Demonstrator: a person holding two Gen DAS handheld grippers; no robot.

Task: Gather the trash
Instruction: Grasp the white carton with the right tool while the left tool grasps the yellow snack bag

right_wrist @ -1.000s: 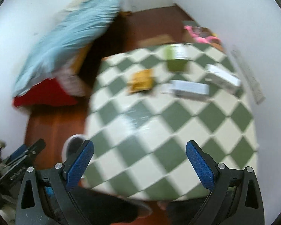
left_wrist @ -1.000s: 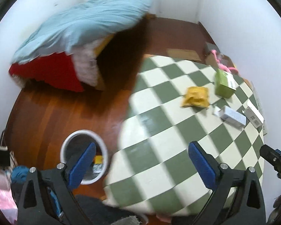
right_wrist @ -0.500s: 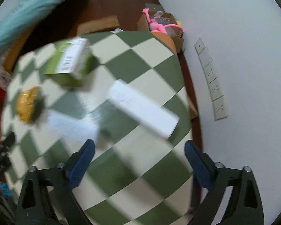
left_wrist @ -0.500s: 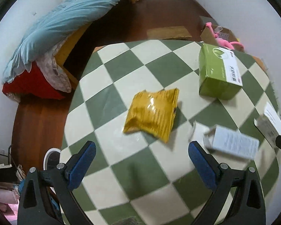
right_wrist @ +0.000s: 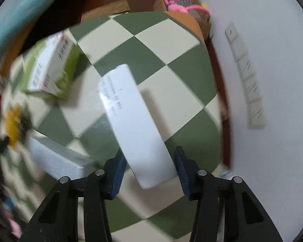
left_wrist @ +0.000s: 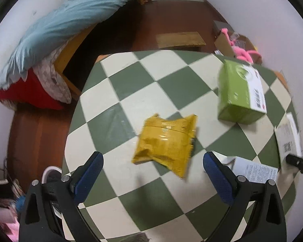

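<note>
Left gripper (left_wrist: 152, 157): held above the checked table (left_wrist: 131, 84), tilted steeply down, jaws wide apart, nothing between the pads. Just beyond and between its fingertips, near the middle of the table, a crumpled yellow packet (left_wrist: 165, 143), lying flat, untouched.

Right gripper (right_wrist: 148, 155): pointed straight down at the table's right side, jaws just closed in, now clamped on the near end of a long white box (right_wrist: 135, 121), one blue pad against each long side. Box still lying on the tablecloth, far end aimed toward the table's far edge. Much blur in the right wrist view, so the firmness of the pinch hard to judge.

Other trash on the table: a green box (left_wrist: 238, 92) with a white label, toward the far right corner, well apart from the packet; a smaller white box (left_wrist: 254, 171) with printed text, near the right edge, just beside the left gripper's right finger and left of the long white box.

On the floor past the table's near left corner, partly hidden behind the left finger: a round white bin (left_wrist: 50, 173). Against the left wall, a bed with a blue blanket (left_wrist: 70, 20). Past the far right corner, a cardboard carton (left_wrist: 224, 42) with something pink in it. On the right wall, a row of sockets (right_wrist: 246, 76).
</note>
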